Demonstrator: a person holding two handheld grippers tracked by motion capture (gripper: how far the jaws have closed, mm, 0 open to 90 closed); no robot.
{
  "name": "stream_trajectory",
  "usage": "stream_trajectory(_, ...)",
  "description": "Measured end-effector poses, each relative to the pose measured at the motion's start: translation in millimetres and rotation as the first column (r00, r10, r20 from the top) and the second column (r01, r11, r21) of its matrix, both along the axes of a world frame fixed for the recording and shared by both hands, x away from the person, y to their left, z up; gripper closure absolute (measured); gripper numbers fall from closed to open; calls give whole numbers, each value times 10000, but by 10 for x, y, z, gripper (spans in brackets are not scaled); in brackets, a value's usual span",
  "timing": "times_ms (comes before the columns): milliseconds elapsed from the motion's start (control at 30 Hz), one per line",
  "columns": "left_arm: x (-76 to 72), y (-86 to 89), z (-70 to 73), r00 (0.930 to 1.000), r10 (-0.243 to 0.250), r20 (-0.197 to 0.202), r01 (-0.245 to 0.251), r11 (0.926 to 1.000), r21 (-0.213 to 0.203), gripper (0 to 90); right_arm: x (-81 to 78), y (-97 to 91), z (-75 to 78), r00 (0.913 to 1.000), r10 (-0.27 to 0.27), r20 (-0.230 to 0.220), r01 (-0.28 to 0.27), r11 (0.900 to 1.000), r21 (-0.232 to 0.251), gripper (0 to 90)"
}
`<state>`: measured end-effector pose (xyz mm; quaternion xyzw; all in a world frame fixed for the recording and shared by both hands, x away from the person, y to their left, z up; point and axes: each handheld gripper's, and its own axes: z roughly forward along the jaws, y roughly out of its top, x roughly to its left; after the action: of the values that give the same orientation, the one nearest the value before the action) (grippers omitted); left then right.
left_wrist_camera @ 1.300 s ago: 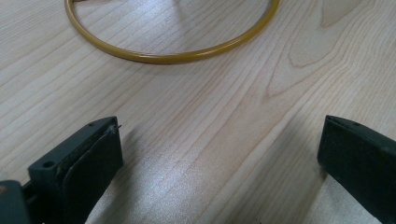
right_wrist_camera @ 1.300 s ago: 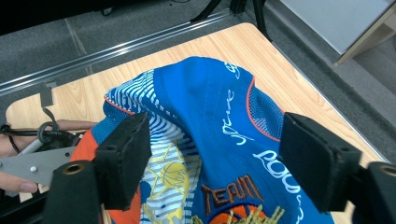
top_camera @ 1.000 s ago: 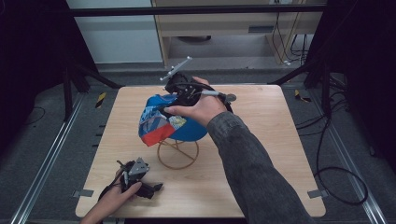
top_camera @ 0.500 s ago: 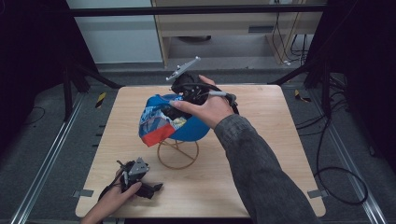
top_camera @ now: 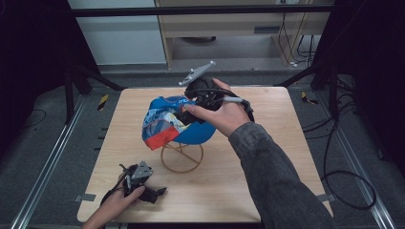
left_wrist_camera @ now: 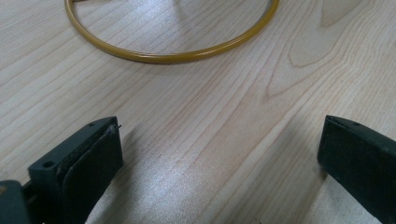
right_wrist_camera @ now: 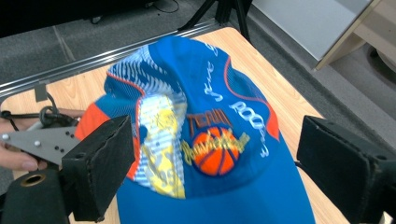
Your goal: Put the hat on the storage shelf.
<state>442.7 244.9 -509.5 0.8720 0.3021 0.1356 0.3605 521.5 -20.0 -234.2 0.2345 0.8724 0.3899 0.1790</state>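
Observation:
A blue cap [top_camera: 167, 121] with orange panels and a basketball logo sits on a gold wire stand [top_camera: 181, 157] at the table's middle. My right gripper [top_camera: 193, 106] hovers just over the cap's far right side. In the right gripper view its jaws stand wide open on either side of the cap [right_wrist_camera: 205, 140] without touching it, so my right gripper [right_wrist_camera: 215, 158] holds nothing. My left gripper [top_camera: 161, 192] rests low on the table near the front left edge. It is open [left_wrist_camera: 219, 154] with only bare wood between its pads, and the stand's gold base ring [left_wrist_camera: 168, 56] lies ahead.
The wooden table [top_camera: 267, 157] has bare room right of and behind the stand. Black frame legs [top_camera: 76, 76] and rails flank the table, and cables [top_camera: 344, 181] trail on the floor at right. The person's left hand and left gripper [right_wrist_camera: 37, 140] lie beyond the cap.
My right gripper has drifted slightly right and back above the cap. The cap stays on its stand. My left gripper has not moved.

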Motion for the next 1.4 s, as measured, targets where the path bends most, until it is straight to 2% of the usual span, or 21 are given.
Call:
stream_trajectory(267, 0, 0, 0, 10000, 1, 1, -1, 10000, -1, 0, -65, -221, 4, 9993, -350, 112, 348, 9992, 218, 123)
stream_trajectory(467, -1, 0, 0, 10000, -3, 3, 3, 10000, 1, 0, -164, -366, -10, 9983, -569, 78, 568, 9983, 88, 122)
stream_trajectory(900, -1, 0, 0, 10000, -16, -17, 16, 10000, 8, 0, -263, -827, -35, 9912, -1324, -43, 1324, 9902, 454, 112)
stream_trajectory(1067, -2, 0, -1, 10000, -14, -8, 14, 10000, -7, 0, -270, -947, -67, 9878, -1556, 7, 1554, 9869, 434, 107)
stream_trajectory(1400, -1, 0, -2, 10000, -5, 1, 5, 10000, -19, 0, -283, -1127, -195, 9817, -1898, -173, 1904, 9804, 498, 106)
